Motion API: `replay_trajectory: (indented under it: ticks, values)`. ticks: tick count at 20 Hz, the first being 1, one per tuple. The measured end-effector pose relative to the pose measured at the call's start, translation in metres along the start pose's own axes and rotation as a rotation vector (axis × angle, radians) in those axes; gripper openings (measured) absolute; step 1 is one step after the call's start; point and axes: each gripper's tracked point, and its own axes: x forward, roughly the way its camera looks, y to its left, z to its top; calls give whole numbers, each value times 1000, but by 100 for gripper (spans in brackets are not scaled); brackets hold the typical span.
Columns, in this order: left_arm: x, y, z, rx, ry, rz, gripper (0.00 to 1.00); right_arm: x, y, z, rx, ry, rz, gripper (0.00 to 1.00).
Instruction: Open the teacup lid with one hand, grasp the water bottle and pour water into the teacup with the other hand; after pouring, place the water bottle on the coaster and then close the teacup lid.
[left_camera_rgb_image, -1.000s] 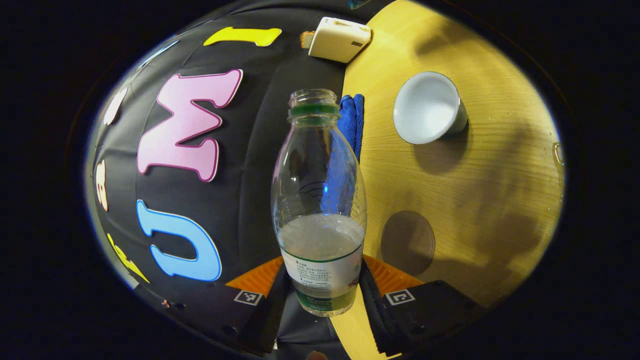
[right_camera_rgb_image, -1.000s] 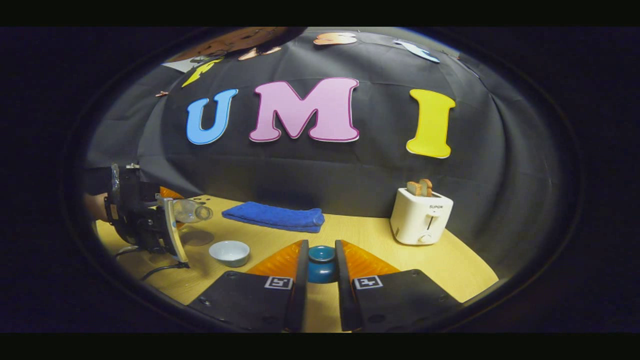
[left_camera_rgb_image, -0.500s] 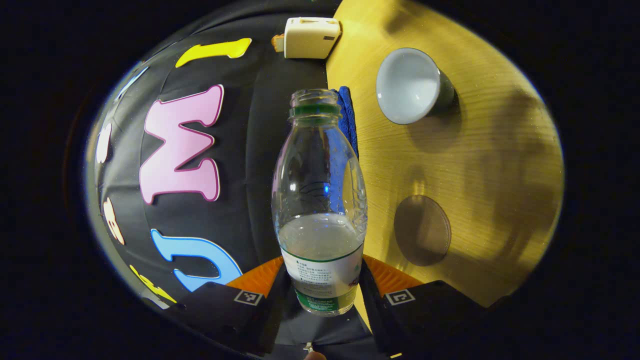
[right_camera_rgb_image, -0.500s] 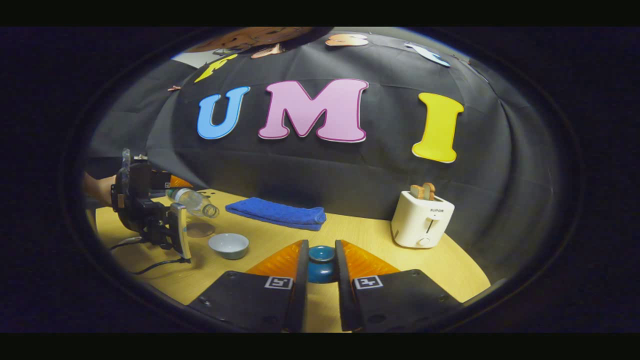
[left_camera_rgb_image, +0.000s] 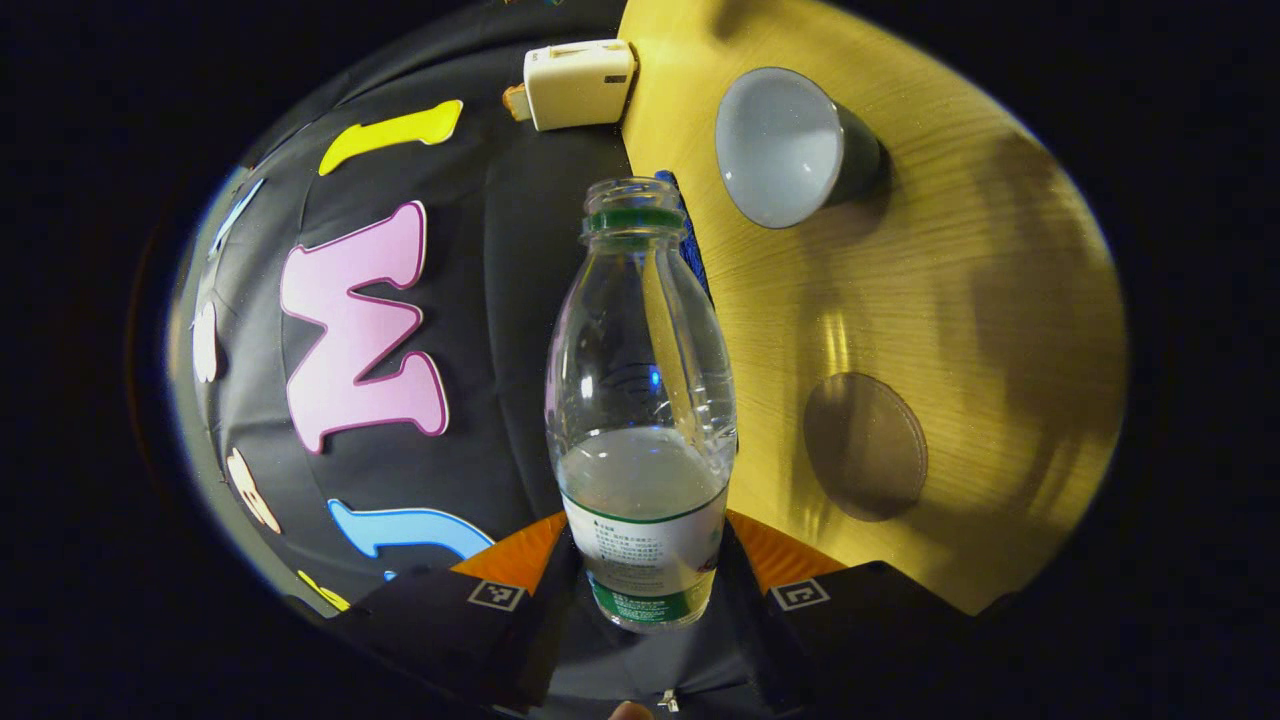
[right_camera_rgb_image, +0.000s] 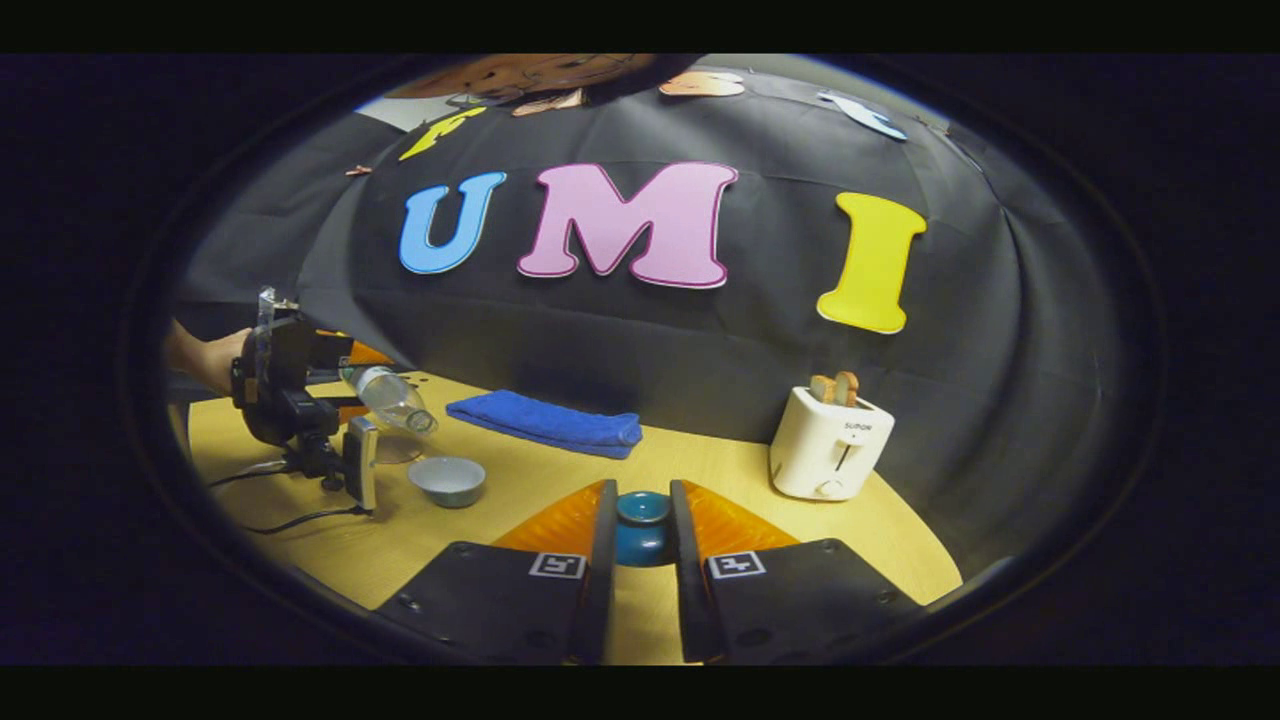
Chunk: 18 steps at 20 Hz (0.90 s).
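My left gripper is shut on a clear, uncapped water bottle, gripping it at the label; it is about a third full. In the right gripper view the left gripper, held by a hand, keeps the bottle tilted, mouth down and to the right, just above and left of the open teacup. No water stream shows. The left gripper view has the white-lined teacup ahead of the bottle mouth, with the round brown coaster nearer. My right gripper is shut on the blue teacup lid, above the table.
A folded blue towel lies at the back of the wooden table. A white toaster with bread stands at the right. Black cables trail on the table under the left gripper.
The left gripper has tipped the bottle's mouth lower and brought it closer to the teacup. The right gripper, still holding the lid, has shifted a little.
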Motion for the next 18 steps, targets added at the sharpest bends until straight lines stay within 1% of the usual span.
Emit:
replay_trajectory:
  ticks: [1, 11, 18]
  values:
    - [0, -1, 0, 10, 0, 2, 74, 0, -1, -1, 1, 0, -1, 29]
    - [4, 7, -1, 68, -8, 24, 74, -1, -9, -3, 3, -5, -7, 29]
    - [6, 18, -4, 140, -14, 71, 73, -2, -12, -2, 0, -13, -5, 29]
